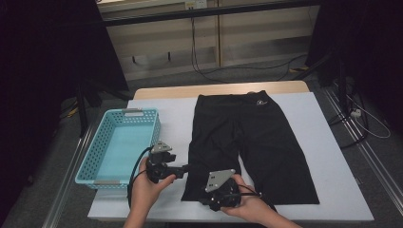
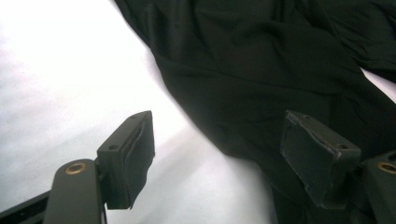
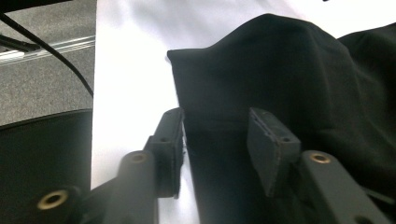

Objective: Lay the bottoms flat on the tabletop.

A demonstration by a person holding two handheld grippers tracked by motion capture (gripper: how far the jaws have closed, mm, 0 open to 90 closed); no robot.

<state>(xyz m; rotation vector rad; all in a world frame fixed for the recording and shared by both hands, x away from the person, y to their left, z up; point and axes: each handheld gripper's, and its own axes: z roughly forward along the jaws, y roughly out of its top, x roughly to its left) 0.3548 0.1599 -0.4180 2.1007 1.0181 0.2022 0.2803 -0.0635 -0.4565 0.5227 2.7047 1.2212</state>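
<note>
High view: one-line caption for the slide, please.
Both open grippers, left and right, at the near hem of black shorts, beside a blue basket.

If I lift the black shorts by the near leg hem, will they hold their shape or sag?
Likely sag: the shorts lie flat with soft wrinkles, so the fabric looks thin and floppy. Probably light for their size. In the right gripper view the hem already humps up between the right tool jaws, so it may bunch rather than slide.
</note>
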